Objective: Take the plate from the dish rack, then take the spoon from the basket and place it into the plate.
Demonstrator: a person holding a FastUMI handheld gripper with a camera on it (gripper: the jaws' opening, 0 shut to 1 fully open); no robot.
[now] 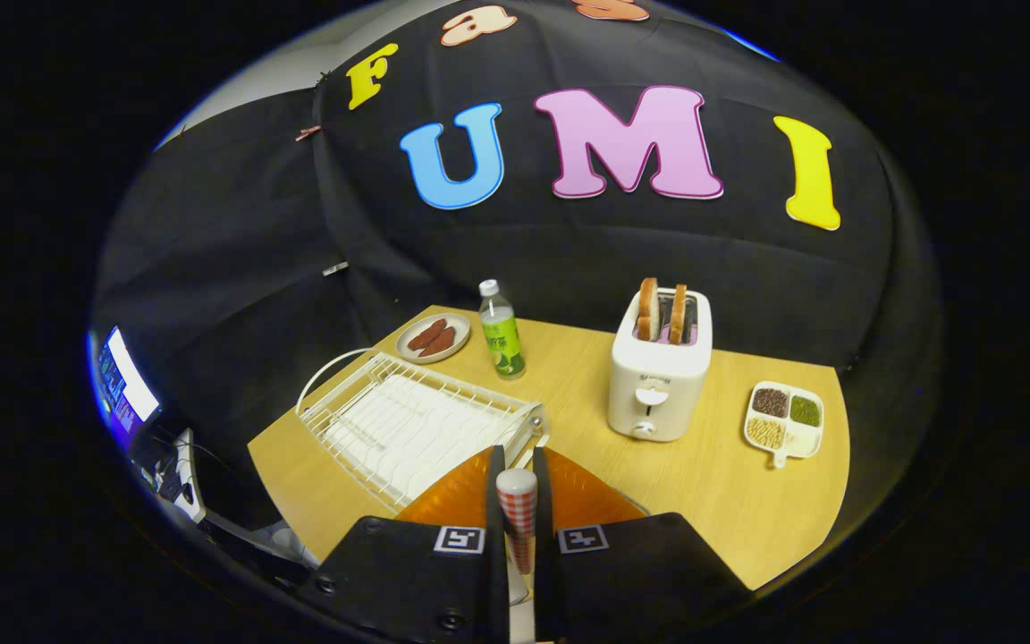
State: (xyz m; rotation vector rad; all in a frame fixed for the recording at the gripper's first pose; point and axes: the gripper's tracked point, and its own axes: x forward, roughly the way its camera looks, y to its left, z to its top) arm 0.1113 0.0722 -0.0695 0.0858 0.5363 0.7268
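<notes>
While hand-held gripper (pixel 517 501) clamps spoon (pixel 517 505), seemingly over orange plate (pixel 452 496); dish rack (pixel 408 420) beyond.

**Crowded near the fingers, open wood to the right**

The gripper (pixel 516 501) is closed on a spoon handle (pixel 517 514), with the orange plate (pixel 582 501) directly under and ahead of the fingers. The white dish rack (pixel 408 425) blocks the lower-left of the table (pixel 730 510). Behind it, in the centre, stand a small plate of sausages (pixel 433 337) and an upright bottle (pixel 502 329), close together. The toaster (pixel 658 371) with two bread slices rises tall at centre-right. A divided snack tray (pixel 785 420) lies at right. Bare wood runs between toaster and tray, between bottle and toaster, and across the lower right.
</notes>
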